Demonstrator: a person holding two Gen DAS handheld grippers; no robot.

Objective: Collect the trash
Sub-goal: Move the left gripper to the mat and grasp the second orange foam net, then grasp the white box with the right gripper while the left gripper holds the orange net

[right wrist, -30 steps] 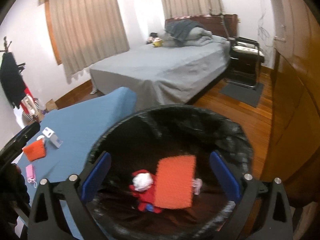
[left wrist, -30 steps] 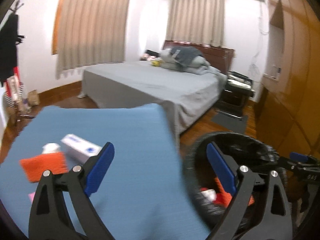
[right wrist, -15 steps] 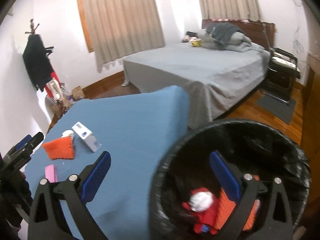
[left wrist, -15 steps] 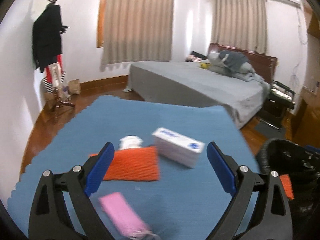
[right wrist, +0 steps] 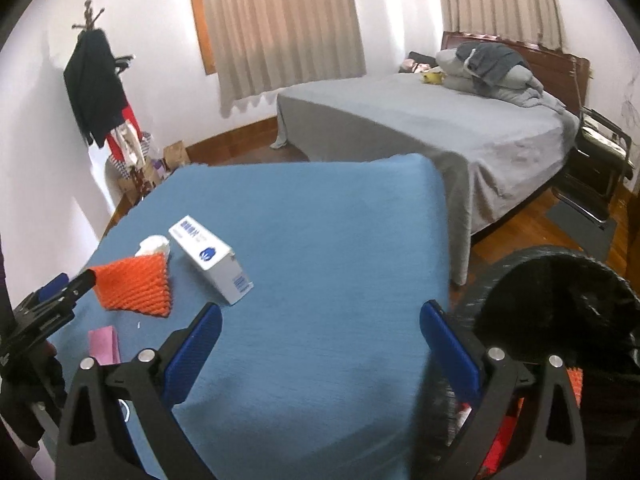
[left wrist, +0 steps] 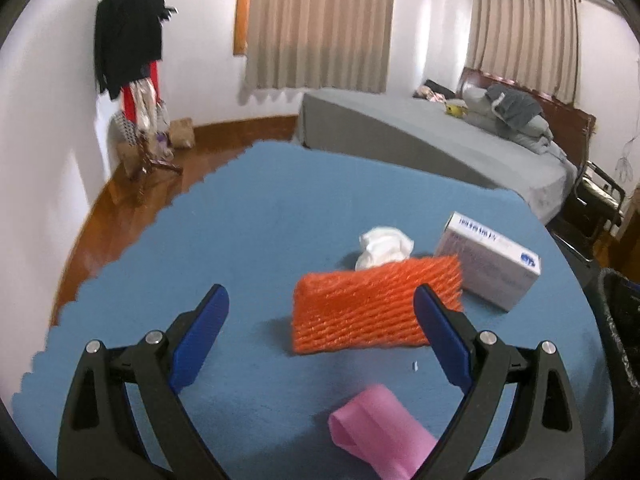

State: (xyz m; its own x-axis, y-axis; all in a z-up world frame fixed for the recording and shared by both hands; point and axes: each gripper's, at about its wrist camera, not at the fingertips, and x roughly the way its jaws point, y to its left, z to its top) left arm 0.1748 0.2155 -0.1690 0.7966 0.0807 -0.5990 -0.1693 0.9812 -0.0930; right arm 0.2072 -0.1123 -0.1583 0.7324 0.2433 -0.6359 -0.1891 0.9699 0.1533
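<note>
Four bits of trash lie on the blue bench (left wrist: 280,216): an orange net pad (left wrist: 372,308), a white tissue (left wrist: 384,245), a small box (left wrist: 490,264) and a pink piece (left wrist: 380,432). My left gripper (left wrist: 320,332) is wide open and holds nothing. It hovers low, pointing at the pad, which sits just ahead and a little right, long side left to right. My right gripper (right wrist: 320,344) is open too, farther away, near the black bin (right wrist: 560,320). I think the left one should grab the pad.
</note>
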